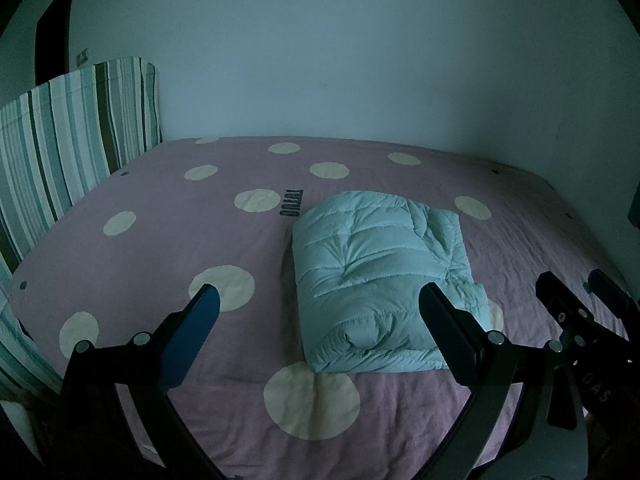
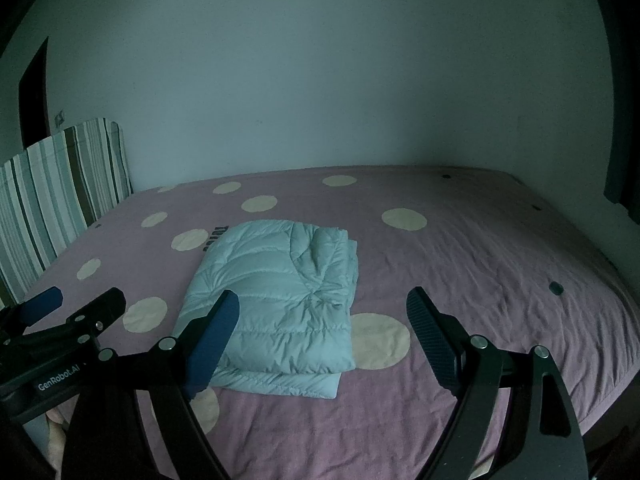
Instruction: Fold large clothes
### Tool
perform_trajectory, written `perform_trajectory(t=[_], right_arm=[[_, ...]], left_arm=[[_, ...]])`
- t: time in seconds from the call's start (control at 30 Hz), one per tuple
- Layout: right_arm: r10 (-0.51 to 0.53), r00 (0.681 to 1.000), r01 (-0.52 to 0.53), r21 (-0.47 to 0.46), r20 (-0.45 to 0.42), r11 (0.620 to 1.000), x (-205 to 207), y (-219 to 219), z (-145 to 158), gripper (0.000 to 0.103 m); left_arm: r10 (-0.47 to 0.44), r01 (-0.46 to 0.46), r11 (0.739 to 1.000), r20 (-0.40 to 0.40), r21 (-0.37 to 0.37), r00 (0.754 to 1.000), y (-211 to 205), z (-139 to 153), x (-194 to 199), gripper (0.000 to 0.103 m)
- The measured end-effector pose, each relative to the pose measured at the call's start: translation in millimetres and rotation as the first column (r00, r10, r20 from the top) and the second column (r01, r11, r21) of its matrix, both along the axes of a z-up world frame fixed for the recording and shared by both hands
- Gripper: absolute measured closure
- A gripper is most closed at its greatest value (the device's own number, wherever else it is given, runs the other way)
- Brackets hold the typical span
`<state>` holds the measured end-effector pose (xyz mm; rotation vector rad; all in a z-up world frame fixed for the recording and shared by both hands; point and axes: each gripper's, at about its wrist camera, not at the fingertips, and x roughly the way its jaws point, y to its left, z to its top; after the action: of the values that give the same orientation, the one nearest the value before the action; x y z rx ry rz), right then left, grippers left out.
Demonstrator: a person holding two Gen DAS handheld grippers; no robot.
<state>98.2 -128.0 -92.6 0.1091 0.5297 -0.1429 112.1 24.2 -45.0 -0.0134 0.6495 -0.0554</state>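
A pale blue quilted puffer jacket [image 1: 376, 276] lies folded into a thick rectangle on the pink bed cover [image 1: 160, 248] with cream dots. It also shows in the right wrist view [image 2: 280, 300]. My left gripper [image 1: 320, 304] is open and empty, held above the near edge of the bed, short of the jacket. My right gripper [image 2: 322, 308] is open and empty too, hovering in front of the jacket's near edge. The right gripper shows at the right edge of the left wrist view [image 1: 576, 300], and the left gripper at the left edge of the right wrist view [image 2: 76, 300].
A striped headboard [image 1: 72, 136] stands at the left end of the bed. A plain wall [image 1: 340, 60] runs behind the bed. A dark doorway [image 1: 52, 40] is at far left. The bed cover [image 2: 500, 264] stretches out to the right of the jacket.
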Motion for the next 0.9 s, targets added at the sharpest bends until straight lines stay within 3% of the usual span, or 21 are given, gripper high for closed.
perform_trajectory(t=[0.9], right_arm=[[-0.001, 1.0, 0.001, -0.004, -0.004, 1.0, -0.3, 3.5, 1.0, 0.018]], left_arm=[[-0.028, 0.028, 1.0, 0.044, 0.006, 0.999, -6.1, 3.4, -8.9, 0.002]])
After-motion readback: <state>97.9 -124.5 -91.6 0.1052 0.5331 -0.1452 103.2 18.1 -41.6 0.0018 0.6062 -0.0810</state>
